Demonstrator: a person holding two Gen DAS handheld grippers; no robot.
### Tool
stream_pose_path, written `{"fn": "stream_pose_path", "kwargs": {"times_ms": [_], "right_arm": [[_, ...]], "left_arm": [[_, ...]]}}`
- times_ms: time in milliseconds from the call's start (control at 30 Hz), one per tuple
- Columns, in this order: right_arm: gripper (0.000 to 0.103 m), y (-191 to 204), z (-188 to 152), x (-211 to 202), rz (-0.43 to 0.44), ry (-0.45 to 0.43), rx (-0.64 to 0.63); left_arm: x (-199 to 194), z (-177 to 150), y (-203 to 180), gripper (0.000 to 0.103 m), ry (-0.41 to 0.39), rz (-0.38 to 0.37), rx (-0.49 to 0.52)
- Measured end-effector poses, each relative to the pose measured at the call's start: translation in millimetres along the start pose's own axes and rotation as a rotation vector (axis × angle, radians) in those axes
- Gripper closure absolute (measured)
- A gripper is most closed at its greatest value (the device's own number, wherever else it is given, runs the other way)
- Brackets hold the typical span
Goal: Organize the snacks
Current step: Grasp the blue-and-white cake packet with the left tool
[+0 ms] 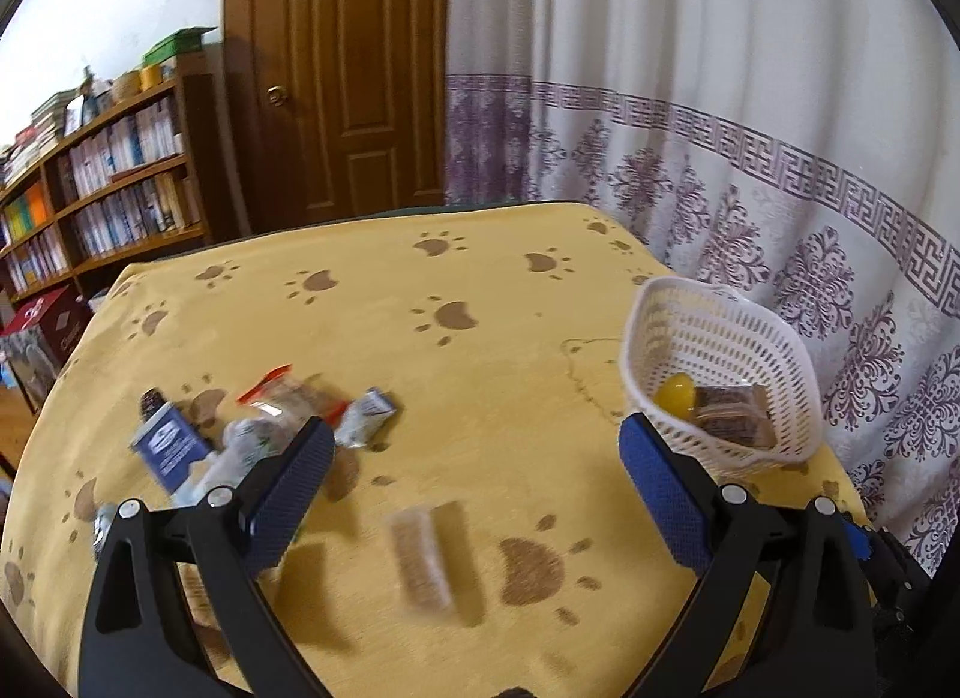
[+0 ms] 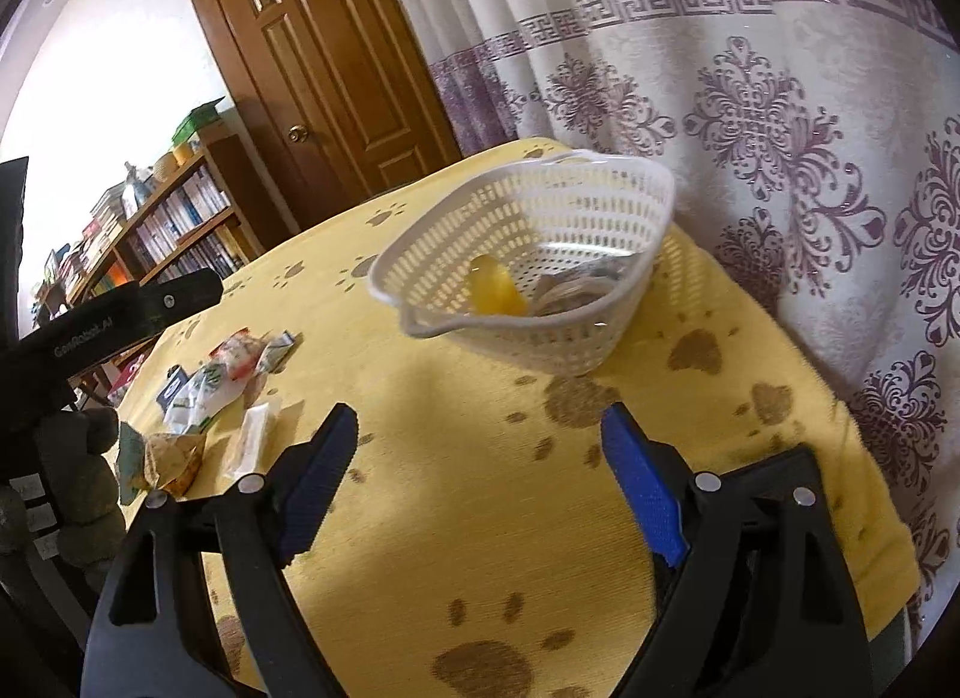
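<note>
A white perforated basket [image 1: 774, 338] stands at the table's right side and holds a yellow jelly cup [image 1: 675, 392] and a brown wrapped snack [image 1: 732, 413]. Several loose snack packets [image 1: 264, 428] lie in a pile at the left. A clear-wrapped bar [image 1: 423, 557] lies blurred between my left fingers. My left gripper [image 1: 474, 446] is open and empty above the table. My right gripper [image 2: 480, 428] is open and empty, below the basket [image 2: 540, 224] with its jelly cup [image 2: 495, 290]. The snack pile [image 2: 222, 386] and the bar [image 2: 252, 440] lie to its left.
The table wears a yellow cloth with brown paw prints [image 1: 480, 308]. A patterned curtain [image 1: 780, 158] hangs close behind the basket. A wooden door [image 1: 342, 68] and bookshelves [image 1: 102, 188] stand beyond. The left gripper's black body [image 2: 120, 314] shows at the right wrist view's left edge.
</note>
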State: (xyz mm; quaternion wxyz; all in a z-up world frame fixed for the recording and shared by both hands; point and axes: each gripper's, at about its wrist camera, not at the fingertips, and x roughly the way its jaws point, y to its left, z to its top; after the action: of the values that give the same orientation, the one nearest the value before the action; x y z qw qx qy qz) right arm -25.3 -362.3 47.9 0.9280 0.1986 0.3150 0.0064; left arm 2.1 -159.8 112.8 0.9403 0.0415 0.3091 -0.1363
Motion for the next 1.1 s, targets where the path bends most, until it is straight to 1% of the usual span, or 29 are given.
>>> {"fn": "stream_pose_path", "kwargs": {"times_ms": [233,400,633,733,933,1100], "right_arm": [[0.008,16,-5,3,0.039,0.021,0.011],[0.007,24,-10,9,0.064,0.058,0.032],[0.007,43,-17,17,0.075,0.091,0.007],[0.007,53,-20,20,0.081,0.104,-0.013],[0.007,68,-24,24,0.09,0.122,-0.04],[0.007,73,-26,27,0.089,0.132,-0.054]], "left_arm": [[-13,-9,39,0.008,-0.007,0.061,-0.062],[-24,-19,68,0.008,-0.009,0.118,-0.111],[-33,-36,117,0.008,0.01,0.19,-0.2],[-35,-41,146,0.008,0.02,0.236,-0.261],[-32,-47,192,0.008,0.042,0.321,-0.382],[-13,-55,226,0.008,0.111,0.339,-0.498]]}}
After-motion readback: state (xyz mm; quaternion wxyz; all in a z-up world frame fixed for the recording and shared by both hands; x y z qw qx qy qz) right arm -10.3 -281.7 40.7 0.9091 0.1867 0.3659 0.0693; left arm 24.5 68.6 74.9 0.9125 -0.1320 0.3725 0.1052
